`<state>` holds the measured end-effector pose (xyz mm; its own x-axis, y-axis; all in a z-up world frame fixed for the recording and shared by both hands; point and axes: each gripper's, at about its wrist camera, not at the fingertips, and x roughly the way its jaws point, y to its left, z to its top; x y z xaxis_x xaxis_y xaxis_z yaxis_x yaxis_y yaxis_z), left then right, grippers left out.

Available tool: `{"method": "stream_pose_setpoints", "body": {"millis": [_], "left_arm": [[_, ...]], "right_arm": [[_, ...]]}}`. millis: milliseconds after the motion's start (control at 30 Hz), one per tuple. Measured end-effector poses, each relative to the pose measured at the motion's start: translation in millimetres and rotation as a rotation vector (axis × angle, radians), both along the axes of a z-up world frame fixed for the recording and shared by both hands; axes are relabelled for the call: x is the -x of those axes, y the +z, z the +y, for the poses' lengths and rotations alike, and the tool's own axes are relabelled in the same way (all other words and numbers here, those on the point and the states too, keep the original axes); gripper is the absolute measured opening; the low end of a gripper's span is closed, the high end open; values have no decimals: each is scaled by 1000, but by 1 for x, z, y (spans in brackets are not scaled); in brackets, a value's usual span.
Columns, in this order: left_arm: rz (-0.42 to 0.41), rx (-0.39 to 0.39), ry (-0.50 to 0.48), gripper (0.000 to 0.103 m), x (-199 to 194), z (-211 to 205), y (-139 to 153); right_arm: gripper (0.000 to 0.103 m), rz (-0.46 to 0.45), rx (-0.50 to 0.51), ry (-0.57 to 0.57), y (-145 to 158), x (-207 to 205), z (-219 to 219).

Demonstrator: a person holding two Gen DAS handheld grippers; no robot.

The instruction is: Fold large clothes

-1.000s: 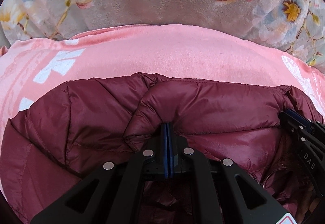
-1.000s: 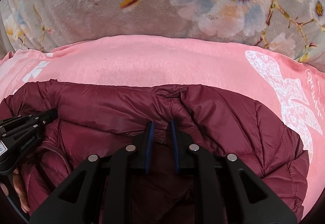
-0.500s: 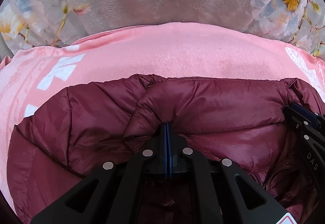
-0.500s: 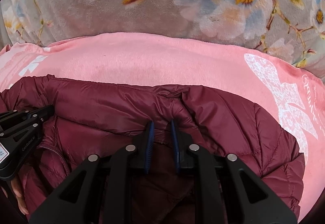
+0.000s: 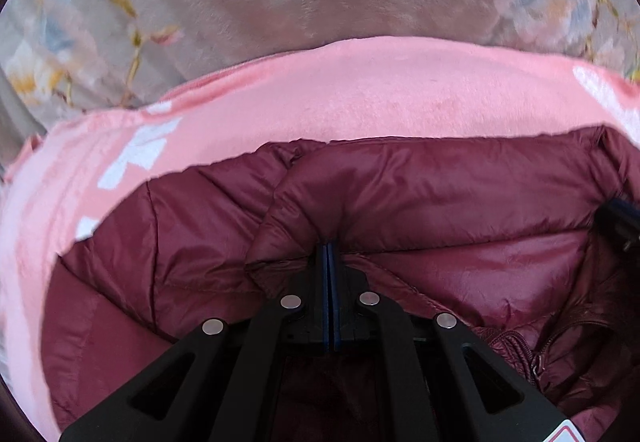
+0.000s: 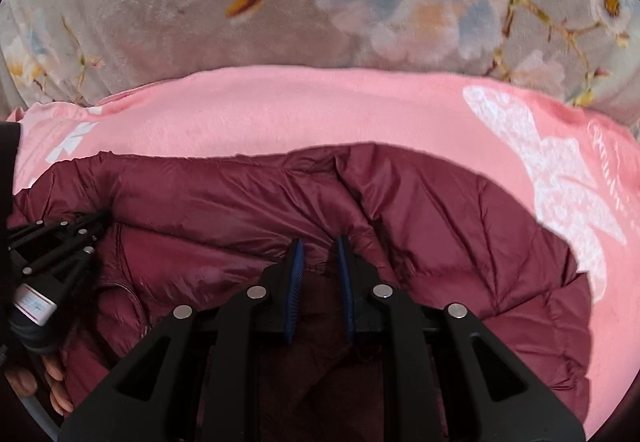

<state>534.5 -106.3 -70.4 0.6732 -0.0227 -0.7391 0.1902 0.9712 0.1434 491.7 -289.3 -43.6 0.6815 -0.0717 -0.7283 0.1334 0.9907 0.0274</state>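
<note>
Gripping a fold of the maroon quilted down jacket (image 5: pixel 420 193), the left gripper (image 5: pixel 329 248) has its blue pads pressed together on the fabric. The right gripper (image 6: pixel 319 248) likewise pinches a thicker bunch of the same jacket, its pads (image 6: pixel 296 262) held slightly apart by the padding between them. In the right wrist view the left gripper appears at the left margin, with fingertips of the person's hand (image 6: pixel 48 378) below it. The jacket, zipper (image 5: pixel 520 352) visible near its opening, lies on a pink blanket (image 6: pixel 280 113) with white print, its far hem well short of that blanket's far edge. Beyond, a grey floral plush blanket (image 6: pixel 400 1) covers the surface.
</note>
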Motion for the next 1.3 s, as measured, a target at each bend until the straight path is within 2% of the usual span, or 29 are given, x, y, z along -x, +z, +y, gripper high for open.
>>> {"method": "stream_pose_setpoints", "body": {"millis": [100, 300, 333, 433, 500, 533, 567, 600, 667, 700, 767, 833, 933, 1033, 1133, 1167, 1300], "left_arm": [[9, 29, 0, 6, -1, 4, -1], [0, -45, 3, 6, -2, -8, -5], [30, -52, 5, 6, -2, -7, -5], [37, -1, 6, 7, 3, 4, 1], [49, 58, 12, 7, 17, 22, 12], [57, 103, -4, 8, 27, 32, 18], [75, 157, -32, 13, 47, 49, 26], [89, 177, -44, 20, 62, 62, 30], [108, 204, -61, 62, 103, 93, 35], [118, 220, -57, 65, 124, 110, 36], [164, 262, -58, 65, 170, 151, 33], [190, 319, -28, 65, 214, 188, 33], [253, 421, 73, 65, 277, 256, 21], [322, 476, 135, 64, 314, 286, 5], [282, 467, 137, 64, 339, 289, 10], [270, 463, 131, 64, 345, 286, 12], [252, 552, 111, 62, 359, 272, 13]], "right_arm": [[16, 3, -11, 1, -3, -1, 0], [16, 13, -54, 12, -5, -9, -6], [16, 12, -56, 13, -4, -9, -5], [16, 16, -77, 21, 7, 5, -10], [19, -12, -124, 12, 29, 40, -20], [29, -22, -154, 29, 37, 57, -25], [42, -36, -180, 52, 48, 88, -32], [46, -41, -176, 64, 54, 118, -38], [53, -39, -139, 76, 60, 177, -47], [54, -24, -126, 74, 59, 213, -54], [58, 6, -144, 48, 52, 278, -72], [61, 38, -210, 3, 42, 337, -91], [64, 88, -314, -107, 18, 429, -117], [64, 84, -368, -180, 1, 478, -123], [64, 27, -460, -232, -6, 500, -125], [67, 8, -484, -238, -7, 501, -125], [70, -41, -571, -241, -10, 493, -114]]}}
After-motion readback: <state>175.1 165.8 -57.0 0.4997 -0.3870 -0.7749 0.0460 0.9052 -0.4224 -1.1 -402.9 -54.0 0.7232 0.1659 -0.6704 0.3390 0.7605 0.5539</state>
